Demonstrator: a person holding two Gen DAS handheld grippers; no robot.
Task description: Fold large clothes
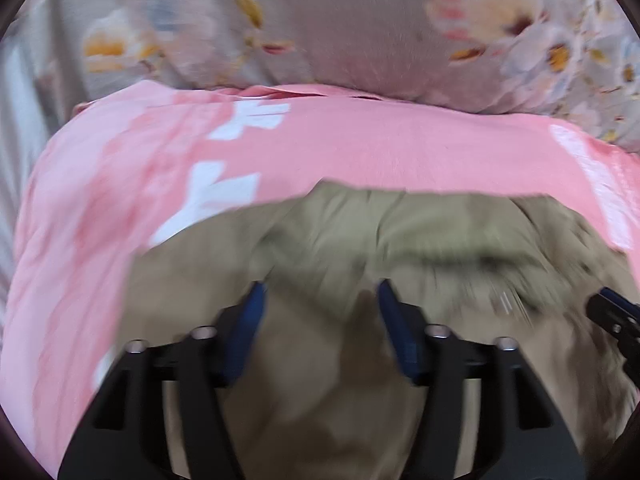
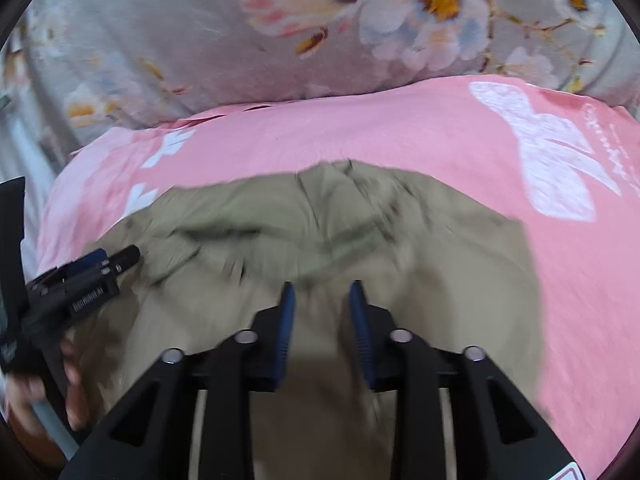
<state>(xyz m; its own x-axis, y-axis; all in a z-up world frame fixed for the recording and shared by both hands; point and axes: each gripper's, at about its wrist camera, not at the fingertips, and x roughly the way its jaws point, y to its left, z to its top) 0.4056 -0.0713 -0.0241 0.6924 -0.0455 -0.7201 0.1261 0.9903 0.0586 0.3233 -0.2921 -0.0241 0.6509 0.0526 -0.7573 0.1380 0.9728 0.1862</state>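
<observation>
Khaki garment [image 1: 344, 240] is lying crumpled on a pink sheet [image 1: 360, 144] printed with white shapes, and that sheet is covering the surface where the person is working. Behind the pink sheet, a grey floral bedcover [image 1: 340, 28] is rising up like a cushion or bolster, its blossoms showing in pink, white and yellow. The far edge of the garment is bunching into soft folds and ridges, while the nearer part is spreading flatter toward both grippers. Much of the cloth is looking smeared by blur, so its seams and exact shape are hard to make out.

The left gripper [image 1: 320, 292] is hovering over the garment's near portion with its blue-padded fingers [image 1: 256, 300] standing well apart; only cloth lying below is showing through the gap, and nothing is being pinched. The right gripper [image 2: 322, 292] is hovering likewise over the garment, its blue pads [image 2: 286, 304] standing apart by a narrower gap, with no fabric caught between them.

From the right wrist view, the left gripper is appearing at the left edge, angled over the garment's left side, and a hand [image 2: 72, 368] is gripping its handle below. From the left wrist view, a dark tip of the right gripper is poking in at the right edge, just beside the garment's rumpled right side.
</observation>
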